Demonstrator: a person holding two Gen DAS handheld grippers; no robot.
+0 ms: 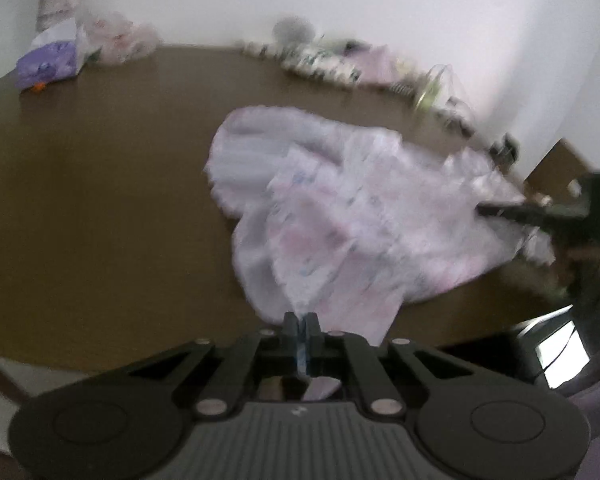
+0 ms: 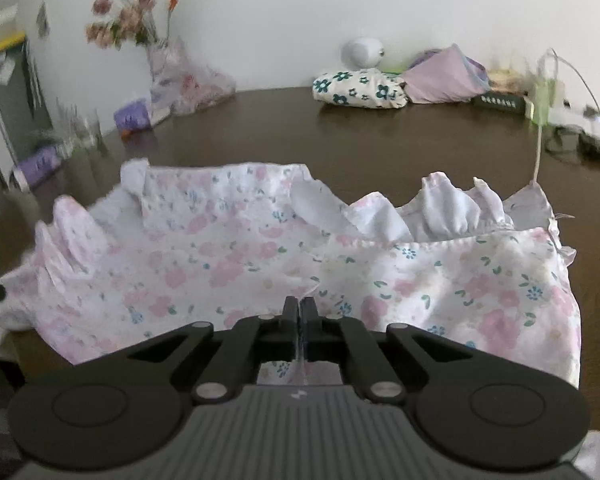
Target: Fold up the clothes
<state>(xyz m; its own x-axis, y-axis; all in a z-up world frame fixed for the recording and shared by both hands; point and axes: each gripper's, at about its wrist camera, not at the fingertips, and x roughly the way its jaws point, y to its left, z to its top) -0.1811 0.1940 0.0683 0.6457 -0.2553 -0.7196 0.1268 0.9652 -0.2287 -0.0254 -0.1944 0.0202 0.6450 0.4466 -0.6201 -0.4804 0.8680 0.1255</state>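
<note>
A white garment [image 1: 340,208] printed with pink flowers lies crumpled on the dark brown table [image 1: 100,184]. My left gripper [image 1: 300,320] is shut on its near edge, with cloth pinched between the pads and hanging behind them. In the right wrist view the same floral garment [image 2: 260,248] spreads wide, ruffled edges up, and my right gripper [image 2: 299,306] is shut on a fold of its near hem. The right gripper [image 1: 500,211] also shows at the far right of the left wrist view, at the garment's other end. That view is motion-blurred.
Folded clothes [image 2: 360,88] and a lilac garment [image 2: 444,76] sit along the back wall with a white round device [image 2: 360,52]. A flower vase [image 2: 160,60], plastic bag [image 2: 196,84] and purple packs [image 2: 134,114] stand back left. Cables [image 2: 572,136] lie at right.
</note>
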